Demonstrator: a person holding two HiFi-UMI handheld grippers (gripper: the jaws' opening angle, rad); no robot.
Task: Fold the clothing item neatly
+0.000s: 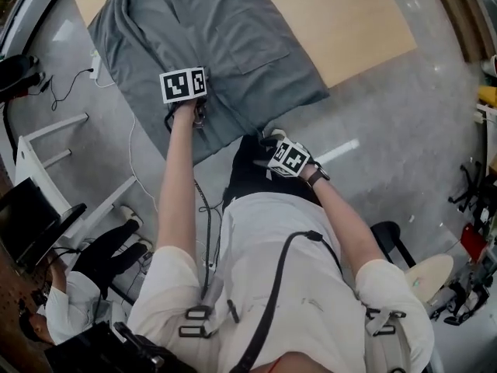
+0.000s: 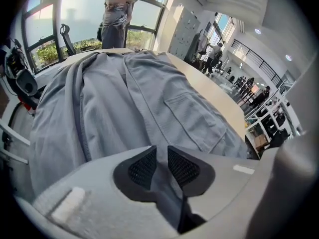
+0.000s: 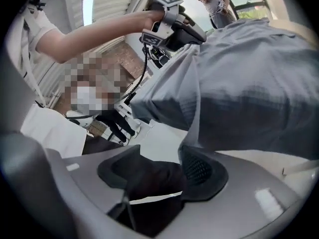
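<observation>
A grey shirt [image 1: 210, 45] lies spread on a light wooden table [image 1: 349, 22], its near part hanging over the table's edge. In the left gripper view the shirt [image 2: 124, 98] fills the scene, with a chest pocket [image 2: 194, 118] to the right. My left gripper [image 1: 199, 113] rests on the shirt's near edge; its jaws [image 2: 161, 166] stand a narrow gap apart with grey cloth showing in the gap. My right gripper [image 1: 268, 138] hangs below the shirt's hanging edge, close to my body. It is open [image 3: 159, 168], with the cloth [image 3: 249, 93] just beyond its right finger.
A white frame [image 1: 46, 154] stands on the grey floor at the left, with cables [image 1: 70, 84] beside it. A seated person [image 1: 78, 286] is at lower left. A round stool [image 1: 427, 274] is at the right. Another person [image 2: 114, 19] stands beyond the table's far end.
</observation>
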